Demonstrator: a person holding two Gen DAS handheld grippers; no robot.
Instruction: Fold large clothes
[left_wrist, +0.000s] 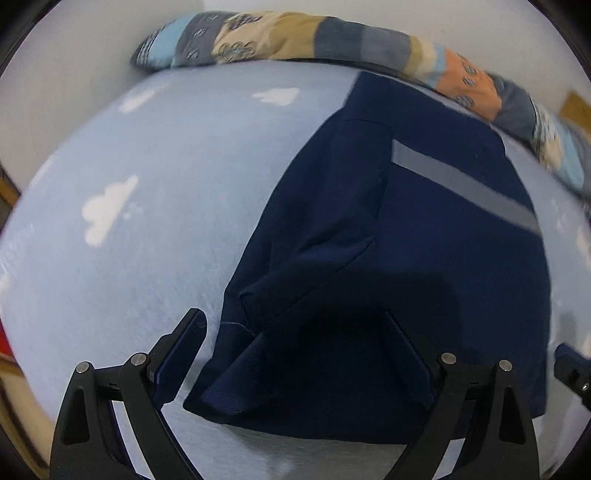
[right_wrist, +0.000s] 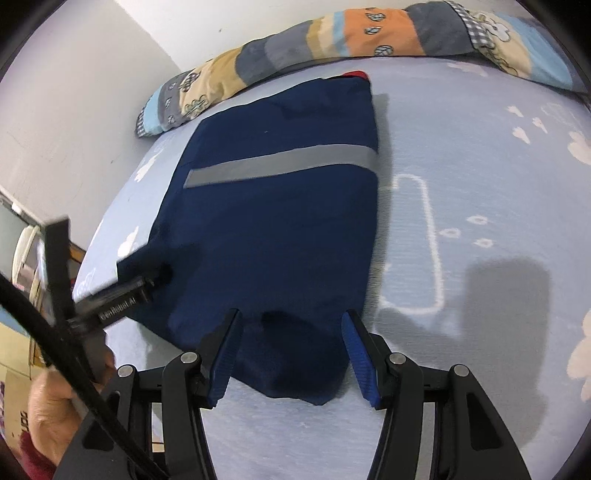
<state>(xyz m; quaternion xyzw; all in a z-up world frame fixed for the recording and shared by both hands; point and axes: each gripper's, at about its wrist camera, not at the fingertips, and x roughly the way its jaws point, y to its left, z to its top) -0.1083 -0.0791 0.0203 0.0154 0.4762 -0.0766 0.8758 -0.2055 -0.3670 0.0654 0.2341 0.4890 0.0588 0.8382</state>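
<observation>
A navy blue garment (left_wrist: 424, 240) with a grey reflective stripe (left_wrist: 465, 184) lies partly folded on a light blue bed sheet (left_wrist: 147, 221). My left gripper (left_wrist: 295, 325) is open, its fingers standing either side of the garment's near left corner, where a sleeve fold lies. In the right wrist view the same garment (right_wrist: 277, 221) fills the middle. My right gripper (right_wrist: 291, 328) is open around the garment's near edge. The left gripper (right_wrist: 155, 277) shows at the garment's left edge, held by a hand (right_wrist: 51, 417).
A rolled patchwork quilt (right_wrist: 332, 40) lies along the far side of the bed against a white wall (right_wrist: 74, 92). The sheet has white cloud prints (left_wrist: 107, 210). Furniture (right_wrist: 22, 258) stands beyond the bed's left edge.
</observation>
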